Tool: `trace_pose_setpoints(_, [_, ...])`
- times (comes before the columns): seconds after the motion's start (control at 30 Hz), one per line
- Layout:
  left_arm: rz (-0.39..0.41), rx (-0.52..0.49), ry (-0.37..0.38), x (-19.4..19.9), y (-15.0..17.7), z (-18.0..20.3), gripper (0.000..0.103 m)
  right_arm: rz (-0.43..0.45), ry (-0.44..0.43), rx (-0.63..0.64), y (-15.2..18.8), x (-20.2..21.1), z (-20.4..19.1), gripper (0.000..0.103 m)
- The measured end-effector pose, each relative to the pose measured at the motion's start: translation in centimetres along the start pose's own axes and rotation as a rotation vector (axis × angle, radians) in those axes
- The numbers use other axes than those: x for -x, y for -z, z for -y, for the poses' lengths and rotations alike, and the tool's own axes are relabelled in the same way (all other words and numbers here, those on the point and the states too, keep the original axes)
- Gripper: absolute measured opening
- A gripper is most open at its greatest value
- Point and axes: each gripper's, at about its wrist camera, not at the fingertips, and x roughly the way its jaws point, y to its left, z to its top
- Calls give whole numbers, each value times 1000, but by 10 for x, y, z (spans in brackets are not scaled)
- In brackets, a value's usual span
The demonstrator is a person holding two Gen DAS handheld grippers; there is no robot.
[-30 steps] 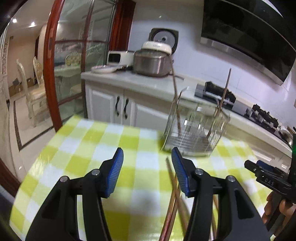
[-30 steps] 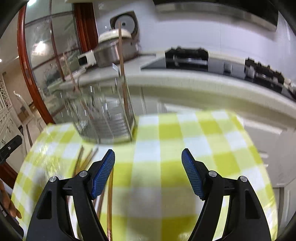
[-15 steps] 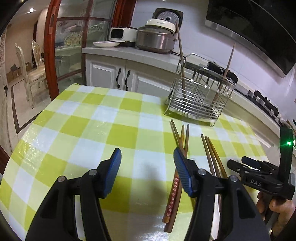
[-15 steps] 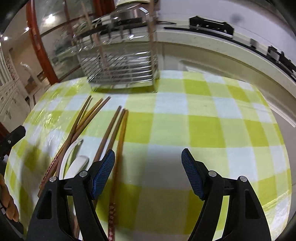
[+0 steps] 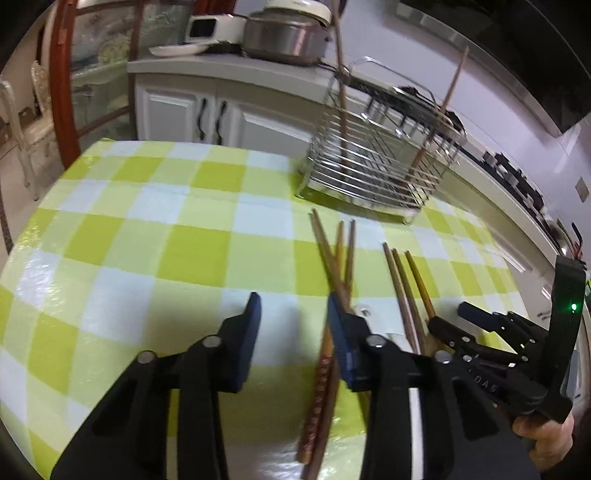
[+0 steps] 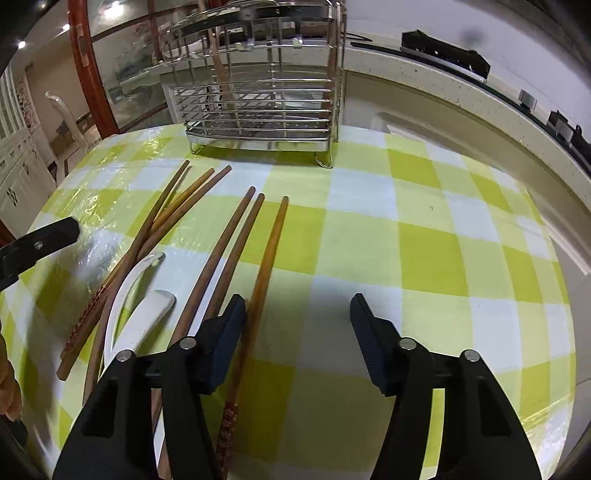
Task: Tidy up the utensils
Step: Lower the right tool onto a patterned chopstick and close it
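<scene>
Several brown chopsticks lie on the checked tablecloth in two bundles: a left bundle (image 5: 334,273) (image 6: 159,229) and a right bundle (image 5: 406,288) (image 6: 236,258). A white spoon (image 6: 142,310) lies between them. A wire utensil rack (image 5: 380,158) (image 6: 258,92) stands at the table's far side with two chopsticks upright in it. My left gripper (image 5: 293,314) is open and empty, low over the cloth, its right finger by the left bundle. My right gripper (image 6: 297,310) is open and empty, its left finger over the right bundle.
The table (image 5: 147,221) wears a green and white checked cloth. Behind it runs a white kitchen counter (image 5: 229,70) with a rice cooker (image 5: 288,33) and a gas hob (image 6: 443,51). A glass door with a red frame (image 5: 62,74) is at the left.
Both grippers have dropped lower and tilted down toward the tabletop and the chopsticks. The rack now sits farther up in both views. Both grippers stay open.
</scene>
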Motion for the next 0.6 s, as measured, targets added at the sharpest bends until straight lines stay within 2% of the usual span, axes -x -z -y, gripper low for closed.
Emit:
trace_pose_setpoints(0.13, [-30,-47,29,-12,-2,18,24,10,-15,19,1,1,-2,46])
trace_pose_setpoints(0.47, [-101,-52,36,-49,-10,33,16,16,-48,-13,1,3,16,12])
trace_pose_setpoints(0.6, [-123,-56,19,-59,-12,35,15,17,-58,-15,3,5,19,9])
